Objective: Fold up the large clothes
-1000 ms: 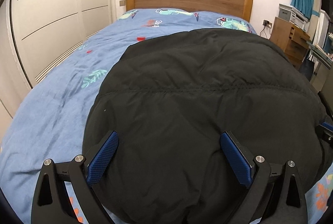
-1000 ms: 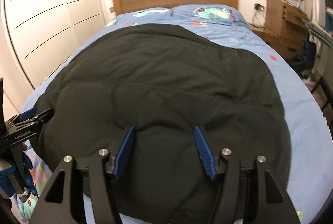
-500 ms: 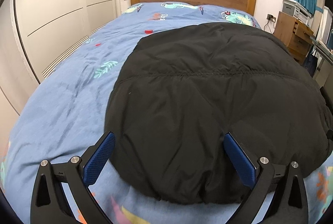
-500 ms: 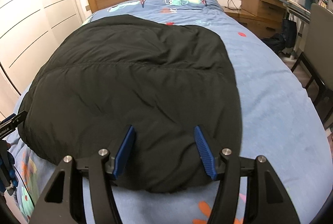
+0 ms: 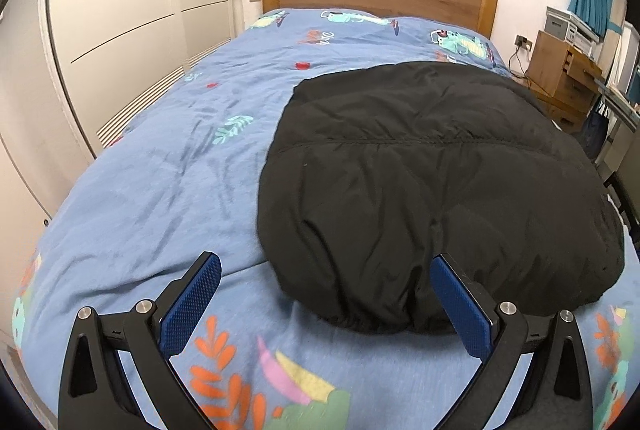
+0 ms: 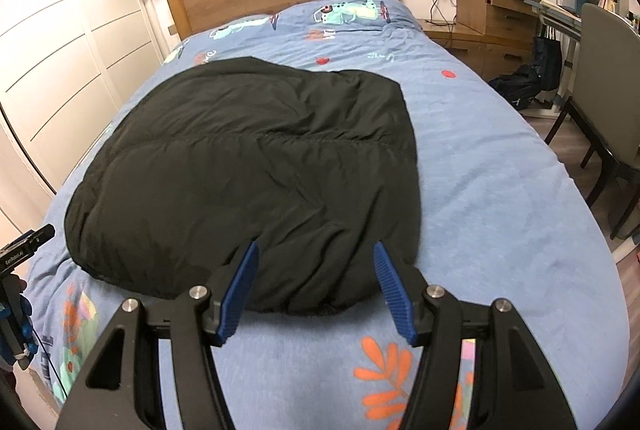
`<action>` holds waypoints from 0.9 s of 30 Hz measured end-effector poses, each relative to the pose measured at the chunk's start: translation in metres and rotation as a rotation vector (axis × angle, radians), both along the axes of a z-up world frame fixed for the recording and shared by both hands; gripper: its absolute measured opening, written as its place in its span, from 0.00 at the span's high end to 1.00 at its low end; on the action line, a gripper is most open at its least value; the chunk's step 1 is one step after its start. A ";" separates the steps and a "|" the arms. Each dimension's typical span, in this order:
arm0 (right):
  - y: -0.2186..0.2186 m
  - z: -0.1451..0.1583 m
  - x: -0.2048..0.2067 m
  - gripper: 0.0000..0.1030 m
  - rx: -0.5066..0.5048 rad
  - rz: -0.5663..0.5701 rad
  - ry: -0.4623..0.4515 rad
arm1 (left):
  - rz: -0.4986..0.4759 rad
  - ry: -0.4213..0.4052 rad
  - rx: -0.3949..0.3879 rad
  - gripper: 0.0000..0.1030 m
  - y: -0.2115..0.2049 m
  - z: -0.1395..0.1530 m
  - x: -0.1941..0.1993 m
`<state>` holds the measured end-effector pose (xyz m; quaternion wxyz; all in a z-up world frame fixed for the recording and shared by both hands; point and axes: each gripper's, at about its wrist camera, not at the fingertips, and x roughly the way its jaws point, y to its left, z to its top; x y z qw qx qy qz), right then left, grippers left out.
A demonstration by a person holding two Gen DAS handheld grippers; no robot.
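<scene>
Black jacket (image 5: pixel 436 190) is lying folded on the bed (image 5: pixel 168 166), left gripper (image 5: pixel 326 304) and right gripper (image 6: pixel 316 290) hovering spread and empty at its near hem; puffy filling is likely risking the fold springing open.
</scene>
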<state>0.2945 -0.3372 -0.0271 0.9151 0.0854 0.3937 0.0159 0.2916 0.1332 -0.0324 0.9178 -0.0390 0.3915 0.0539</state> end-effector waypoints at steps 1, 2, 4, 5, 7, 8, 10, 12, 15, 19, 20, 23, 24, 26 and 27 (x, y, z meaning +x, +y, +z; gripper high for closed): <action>-0.003 0.003 -0.005 0.43 0.003 -0.004 -0.001 | 0.006 0.004 -0.010 0.01 0.003 0.000 -0.003; -0.005 0.004 -0.008 0.43 0.006 -0.006 -0.002 | 0.014 0.009 -0.021 0.01 0.008 0.000 -0.007; -0.012 0.009 -0.017 0.43 0.020 -0.011 -0.004 | 0.032 0.023 -0.050 0.01 0.020 -0.001 -0.014; -0.014 0.011 -0.019 0.43 0.024 -0.012 -0.005 | 0.038 0.028 -0.056 0.01 0.022 -0.002 -0.018; -0.022 0.014 -0.025 0.39 0.040 -0.014 -0.004 | 0.048 0.042 -0.074 0.01 0.033 -0.003 -0.022; -0.027 0.014 -0.027 0.38 0.051 -0.020 0.002 | 0.047 0.047 -0.092 0.01 0.038 -0.004 -0.025; -0.034 0.014 -0.030 0.35 0.066 -0.030 0.005 | 0.048 0.051 -0.143 0.01 0.050 -0.006 -0.028; -0.044 0.012 -0.033 0.34 0.084 -0.043 0.008 | 0.055 0.055 -0.175 0.01 0.060 -0.008 -0.028; -0.055 0.010 -0.034 0.33 0.103 -0.052 0.014 | 0.067 0.050 -0.214 0.01 0.076 -0.009 -0.029; -0.071 0.006 -0.030 0.31 0.115 -0.078 0.022 | 0.083 0.053 -0.282 0.01 0.096 -0.014 -0.023; -0.076 0.004 -0.029 0.30 0.118 -0.092 0.025 | 0.082 0.059 -0.295 0.01 0.100 -0.017 -0.018; -0.090 -0.003 -0.022 0.29 0.146 -0.121 0.035 | 0.071 0.073 -0.344 0.01 0.107 -0.024 -0.006; -0.094 -0.006 -0.017 0.28 0.158 -0.126 0.043 | 0.058 0.079 -0.381 0.01 0.109 -0.029 0.000; -0.099 -0.012 -0.008 0.28 0.187 -0.123 0.061 | 0.041 0.093 -0.450 0.01 0.112 -0.038 0.012; -0.101 -0.016 -0.003 0.27 0.212 -0.117 0.068 | 0.034 0.099 -0.479 0.01 0.112 -0.042 0.020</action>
